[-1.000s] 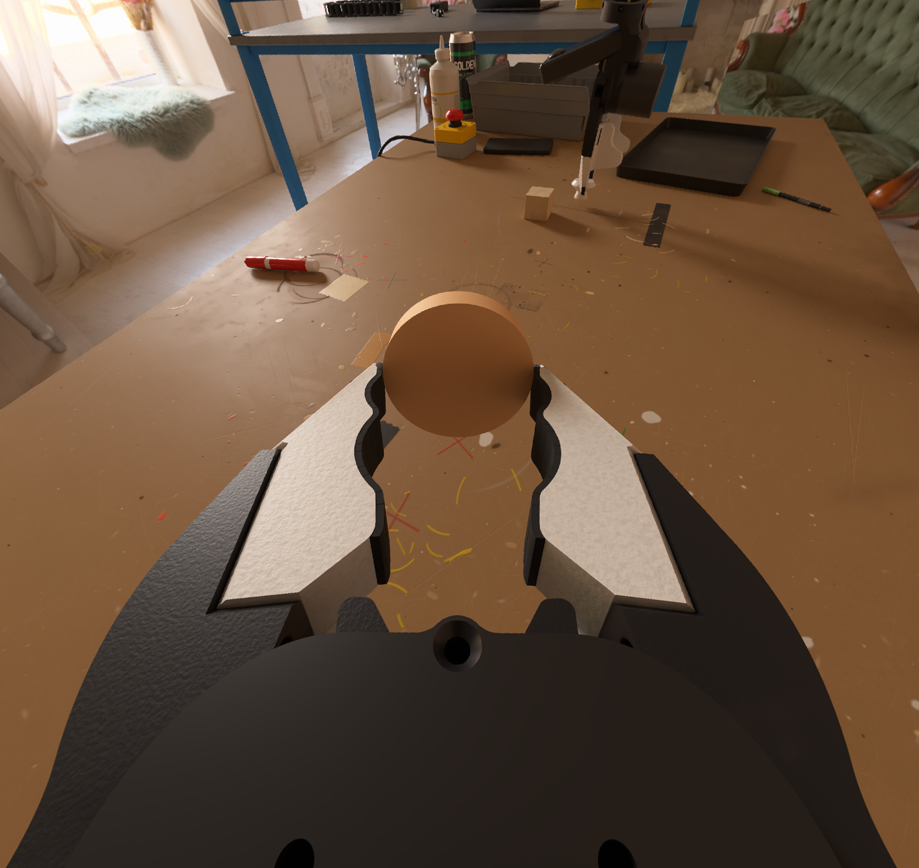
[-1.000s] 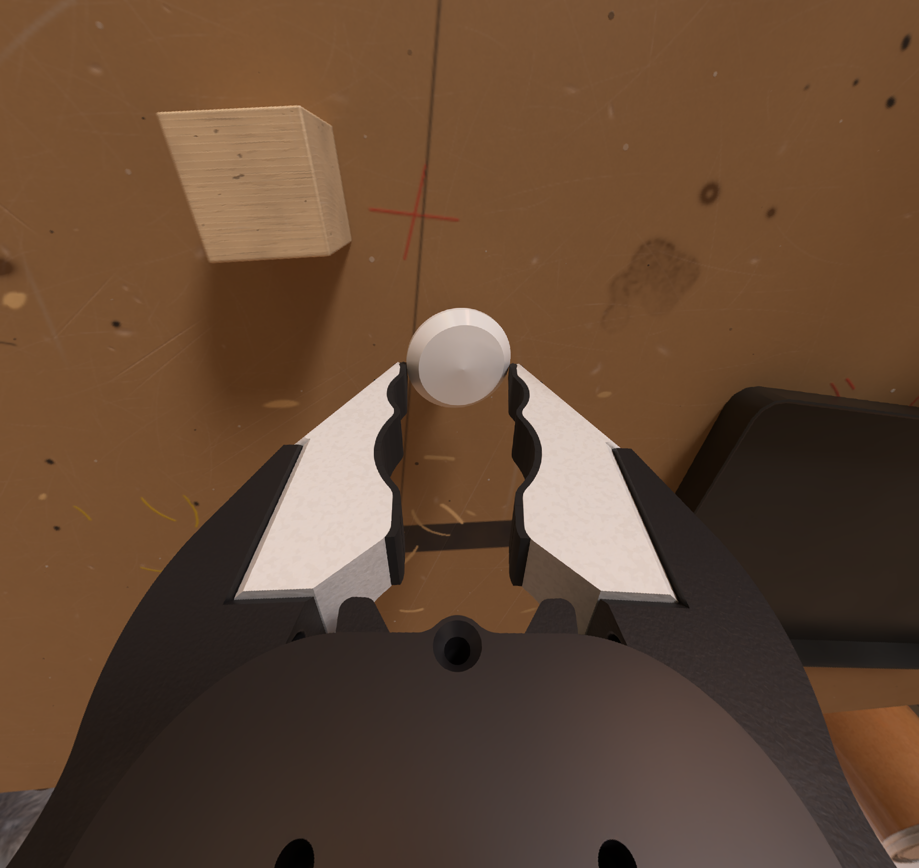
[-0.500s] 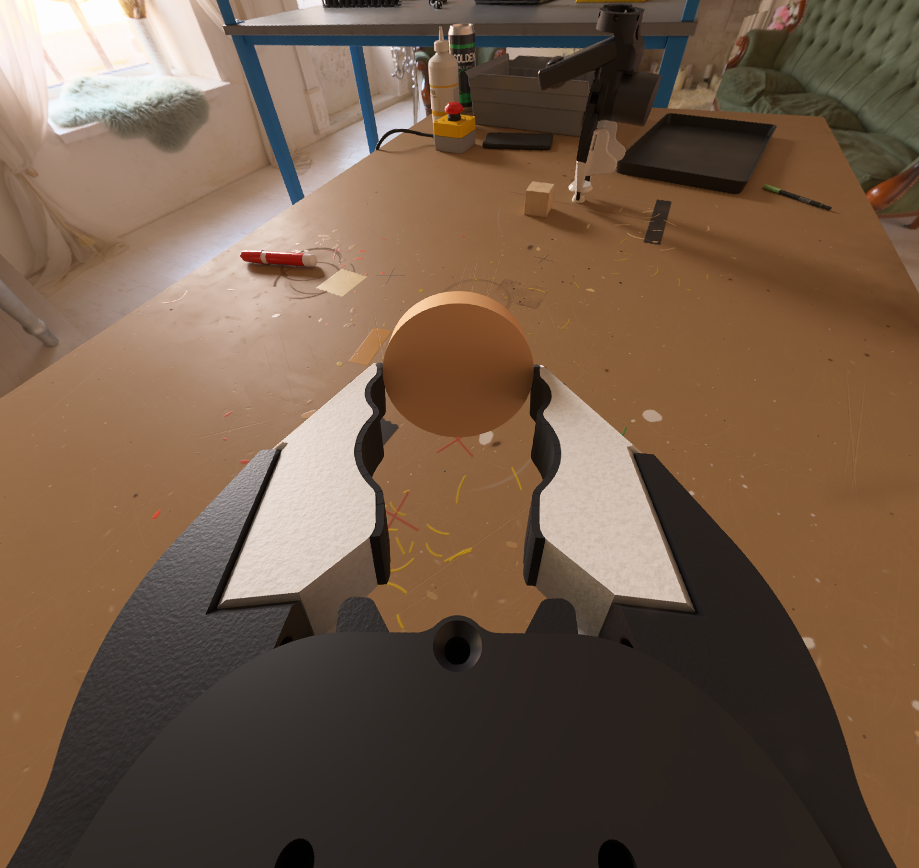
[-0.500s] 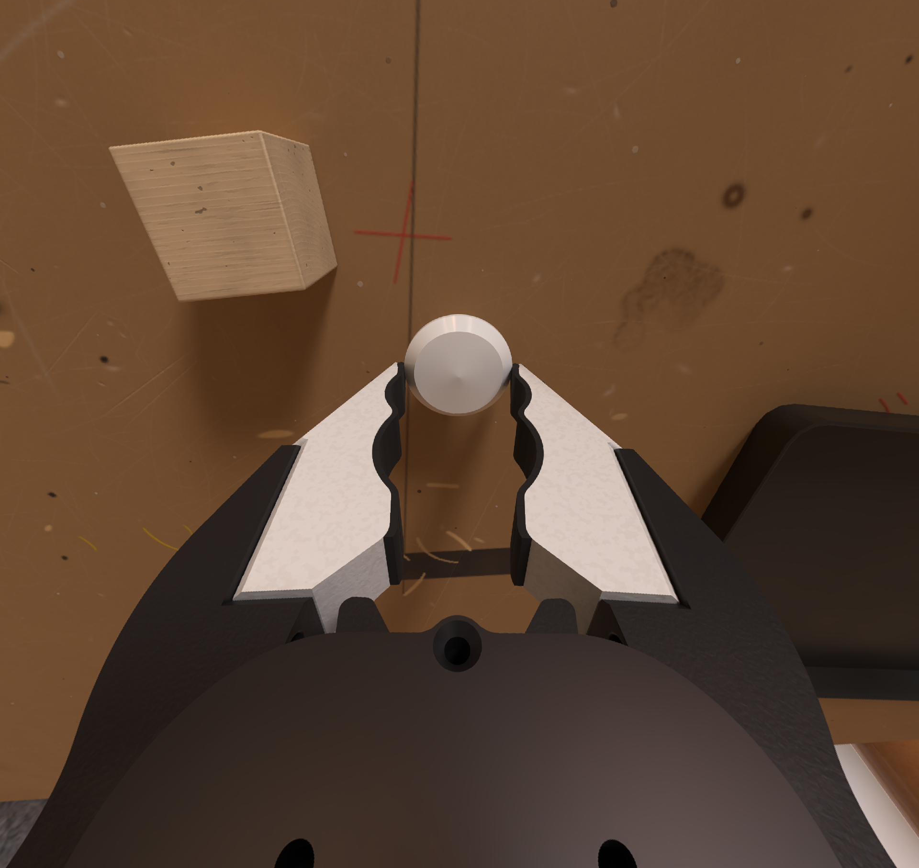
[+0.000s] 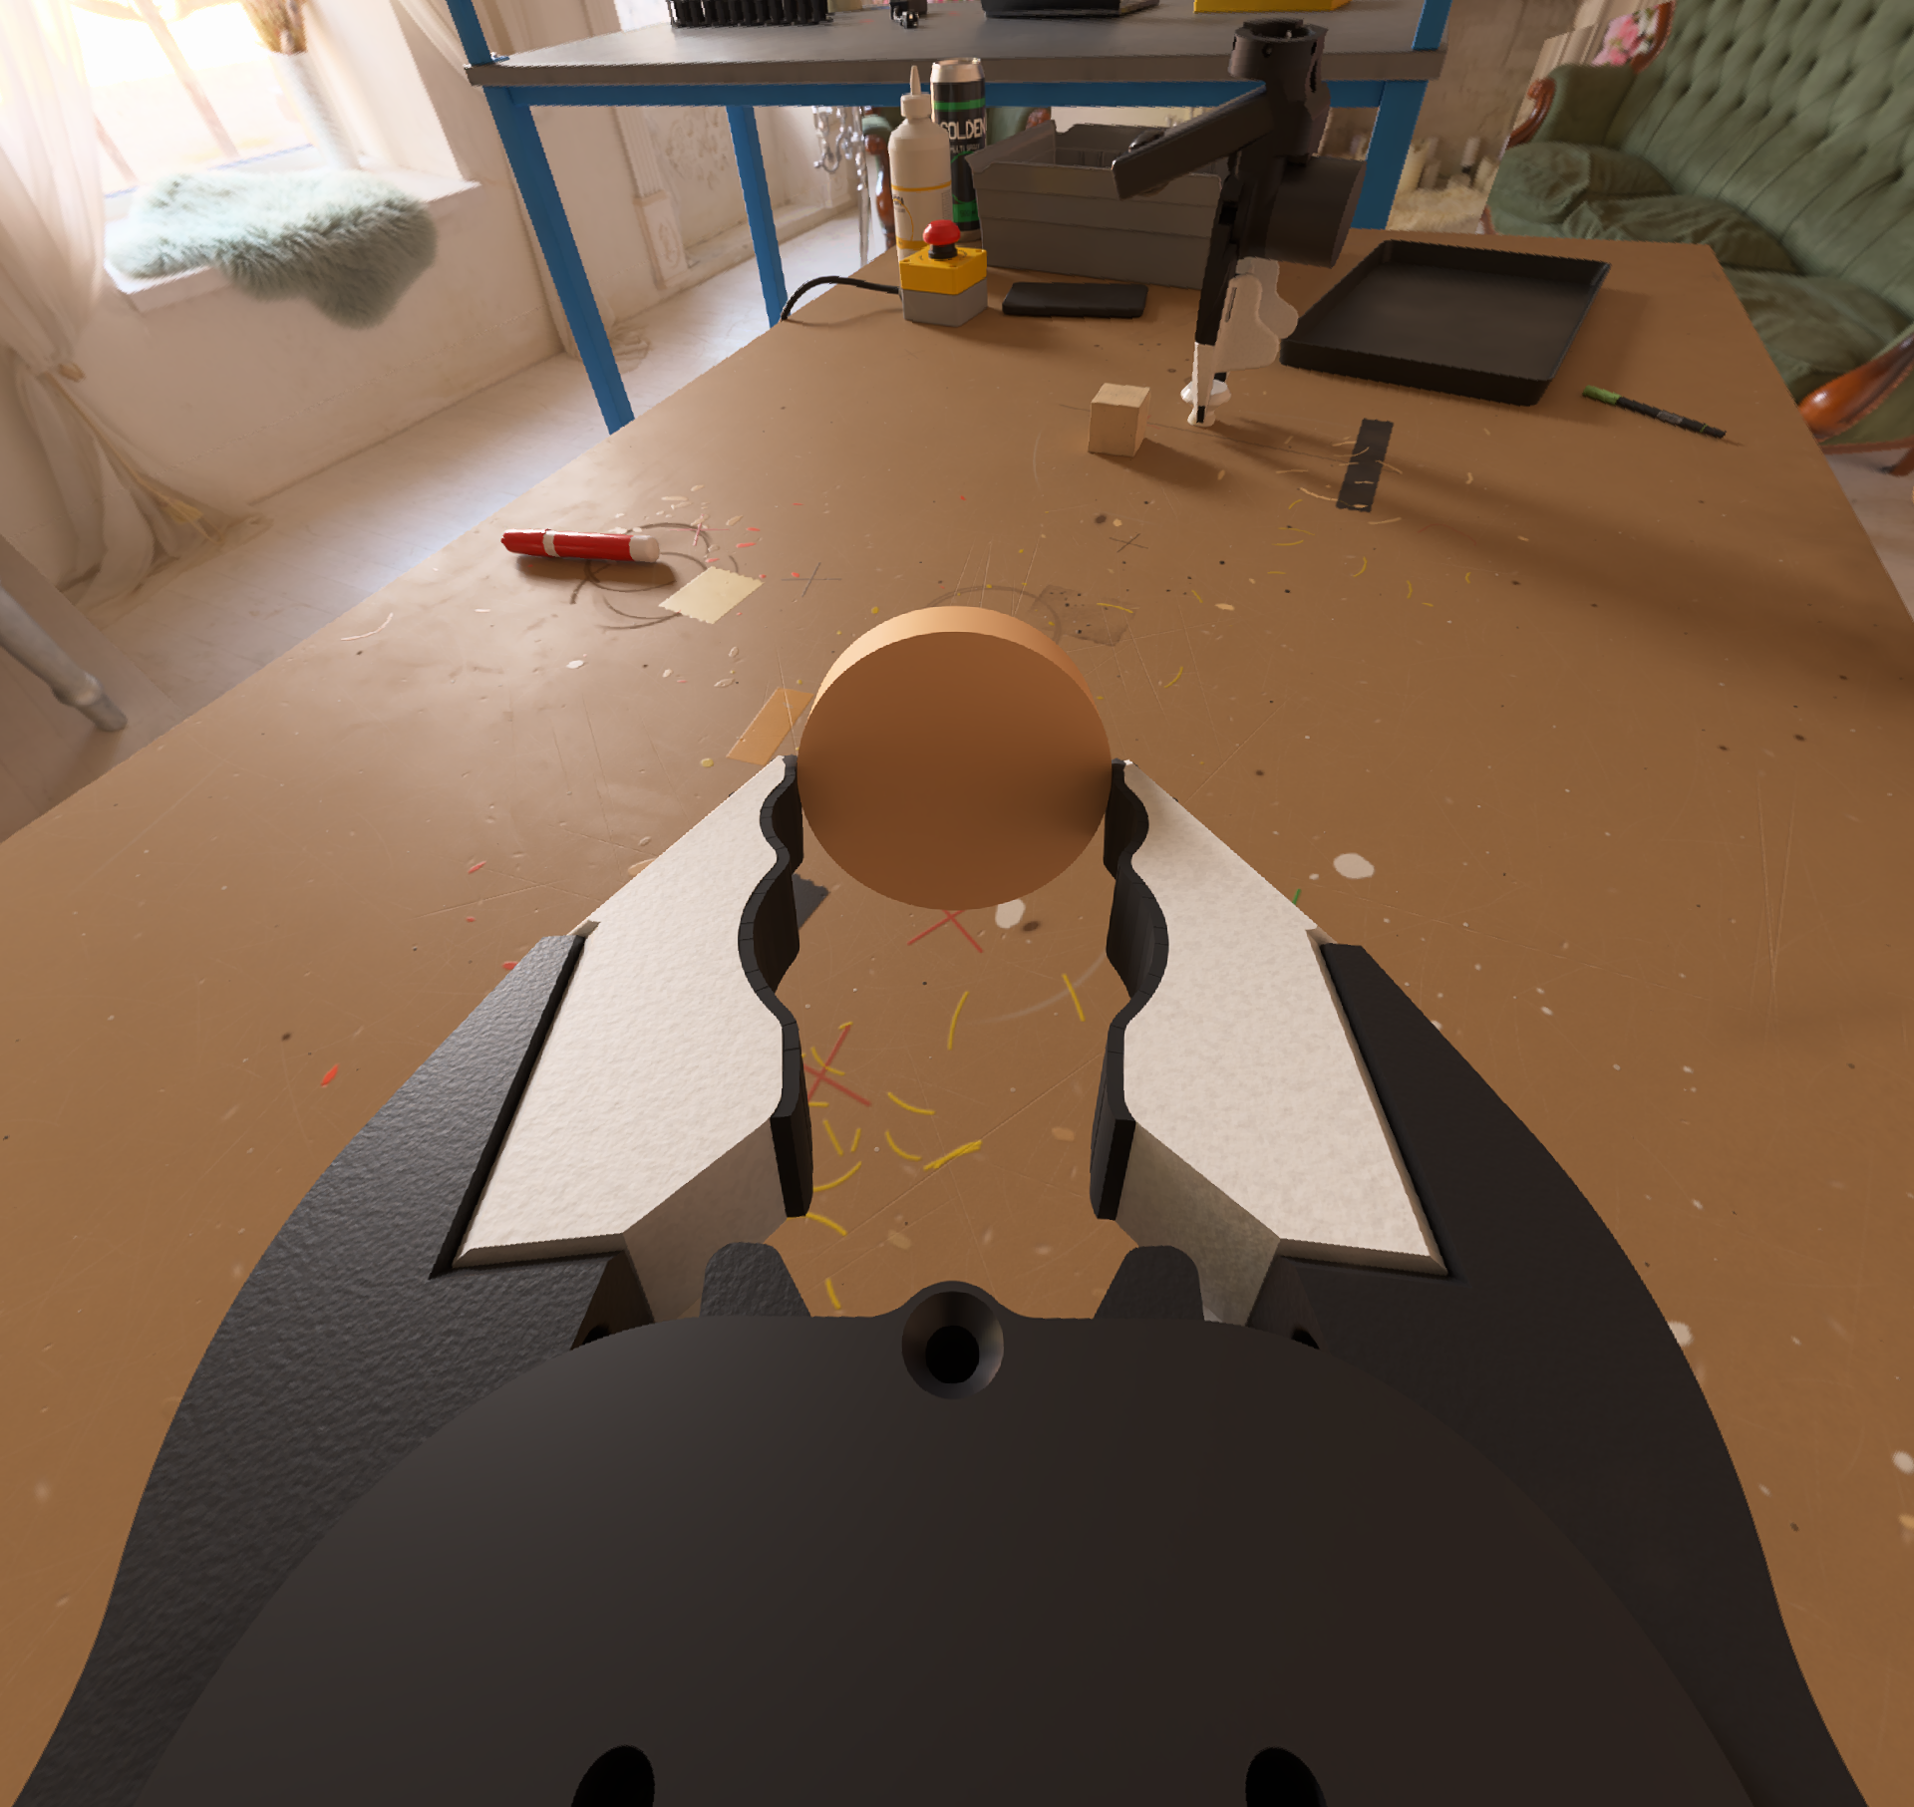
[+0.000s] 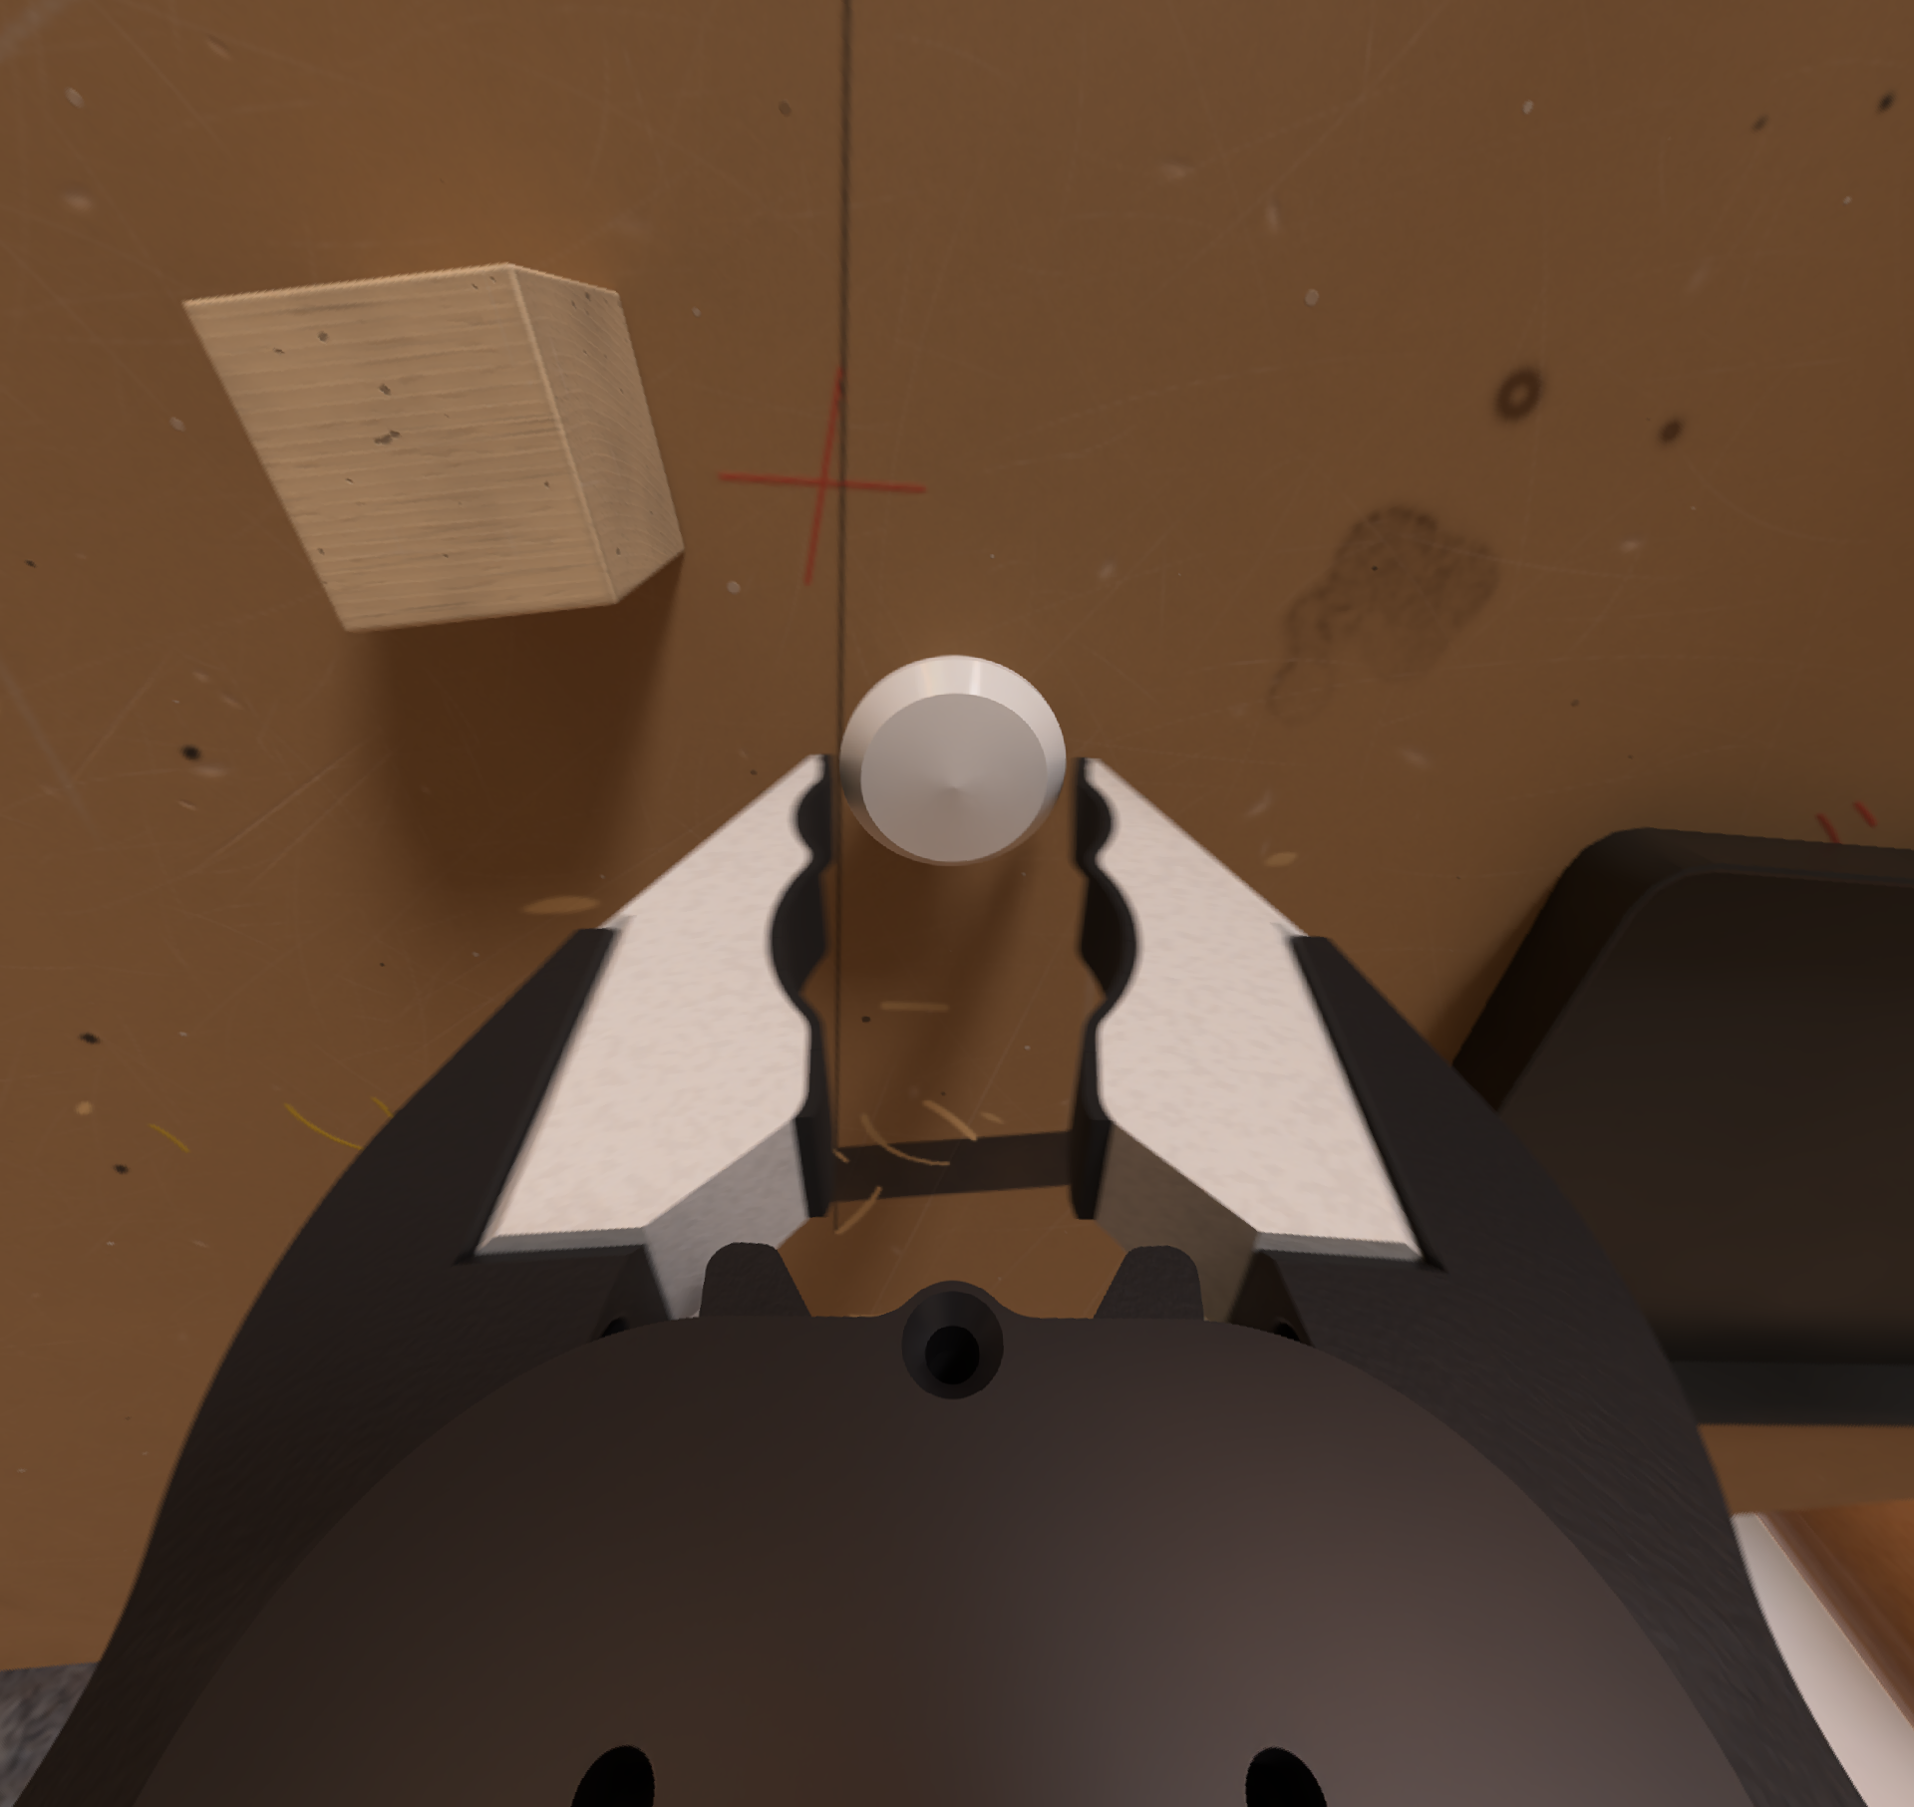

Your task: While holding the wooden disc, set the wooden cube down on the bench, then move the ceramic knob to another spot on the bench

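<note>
Meanwhile the left gripper (image 5: pixel 953 774) clamps the wooden disc (image 5: pixel 953 758) on edge between its fingertips, above the bench (image 5: pixel 414 877). Toward one o'clock, far off, the wooden cube (image 5: pixel 1119 418) sits on the bench, the right gripper (image 5: pixel 1201 401) just beside it. Seen from above, the right gripper (image 6: pixel 953 784) stands slightly parted around the ceramic knob (image 6: pixel 953 758), slim gaps either side; the cube (image 6: pixel 435 447) lies at ten o'clock.

— What do we see of our left claw (image 5: pixel 953 774)?
— A matte black, grainy body, two white textured fingers (image 5: pixel 663 1043) with wavy black inner pads, one round screw hole at centre.
— And our right claw (image 6: pixel 953 774)?
— We find the same build: black shell, white fingers (image 6: pixel 1233 1022), scalloped black pads.
</note>
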`<state>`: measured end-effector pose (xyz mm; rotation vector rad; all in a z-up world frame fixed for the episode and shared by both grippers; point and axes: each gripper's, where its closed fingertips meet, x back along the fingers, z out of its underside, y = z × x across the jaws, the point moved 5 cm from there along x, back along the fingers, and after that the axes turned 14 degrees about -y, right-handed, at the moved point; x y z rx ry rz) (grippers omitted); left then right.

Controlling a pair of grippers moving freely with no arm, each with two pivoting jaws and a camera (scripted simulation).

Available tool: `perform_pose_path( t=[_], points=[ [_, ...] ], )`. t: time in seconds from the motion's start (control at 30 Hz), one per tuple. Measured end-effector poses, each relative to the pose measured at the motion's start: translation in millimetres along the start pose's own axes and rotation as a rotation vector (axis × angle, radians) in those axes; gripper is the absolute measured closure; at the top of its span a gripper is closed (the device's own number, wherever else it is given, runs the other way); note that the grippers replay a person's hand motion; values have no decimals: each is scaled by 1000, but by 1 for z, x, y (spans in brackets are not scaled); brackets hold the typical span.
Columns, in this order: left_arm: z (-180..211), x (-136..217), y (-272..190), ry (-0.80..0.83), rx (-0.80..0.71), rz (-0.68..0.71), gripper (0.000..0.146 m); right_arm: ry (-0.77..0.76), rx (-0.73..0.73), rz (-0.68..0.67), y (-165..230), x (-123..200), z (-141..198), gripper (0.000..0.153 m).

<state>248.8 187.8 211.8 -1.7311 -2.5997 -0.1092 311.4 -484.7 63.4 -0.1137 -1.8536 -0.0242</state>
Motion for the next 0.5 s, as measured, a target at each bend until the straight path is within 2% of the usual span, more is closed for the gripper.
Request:
perform_pose_path(
  t=[0.03, 0.07, 0.13, 0.23, 0.33, 0.4, 0.5],
  points=[
    [-1, 0, 0, -1, -2, 0, 87, 8, 7, 9, -1, 1, 1, 90],
    [-1, 1, 0, -3, -3, -1, 87, 7, 13, 8, 0, 3, 0, 62],
    [-3, 2, -1, -9, -4, -3, 87, 0, 15, 4, 2, 15, -1, 44],
    [-5, 5, -1, -17, -6, -7, 87, 25, 20, 10, 6, 47, -4, 36],
    [-8, 10, 0, -17, -14, -24, 87, 2, 32, 10, 20, 97, -17, 25],
    [-12, 19, 4, -30, -19, -57, 87, -102, 101, 20, 42, 138, -35, 24],
    [-22, 39, 13, -86, -6, -117, 87, -317, 339, 18, 105, 190, -69, 25]
  ],
)
